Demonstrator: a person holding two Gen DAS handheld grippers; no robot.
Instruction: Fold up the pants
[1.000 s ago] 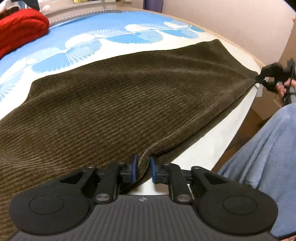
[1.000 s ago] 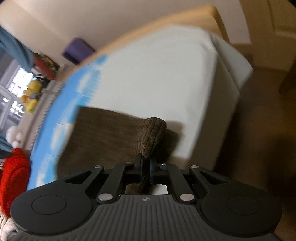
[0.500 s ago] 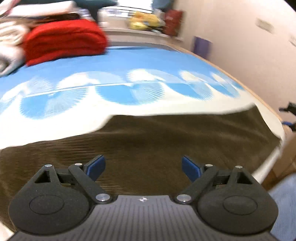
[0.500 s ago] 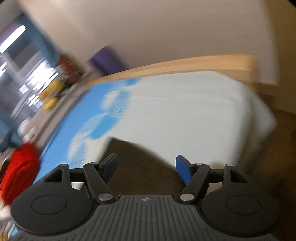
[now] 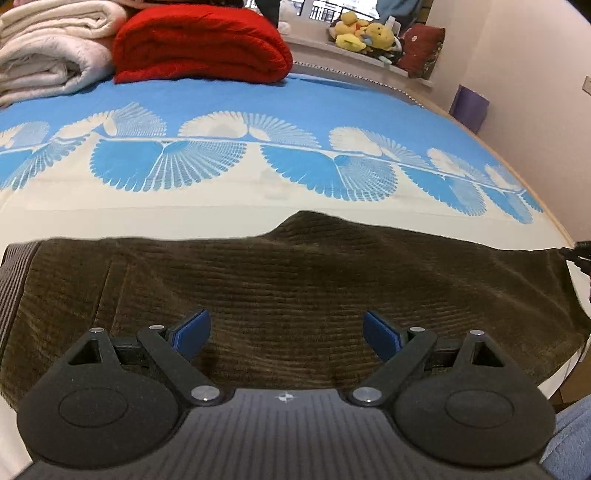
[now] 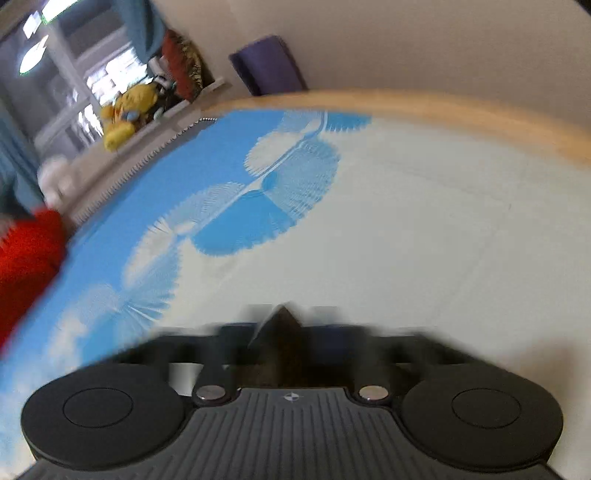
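Note:
Brown corduroy pants (image 5: 295, 280) lie flat along the near edge of the bed, waistband at the left. My left gripper (image 5: 286, 334) is open and empty above the pants' near edge. In the blurred right wrist view, my right gripper (image 6: 282, 343) sits at a brown corner of the pants (image 6: 282, 332) that peaks up between its fingers; the blur hides how the jaws stand. The right gripper also shows in the left wrist view (image 5: 580, 251) at the pants' far right end.
The bed has a blue and white fan-pattern cover (image 5: 258, 110). A folded red blanket (image 5: 199, 44) and white towels (image 5: 48, 44) lie at the back left. Plush toys (image 5: 364, 31) sit on the sill. A wooden bed rim (image 6: 443, 107) runs along the right.
Both grippers let go of the pants and opened. The left one rose and now looks across the flat pants. The right one swung back to the pants' corner.

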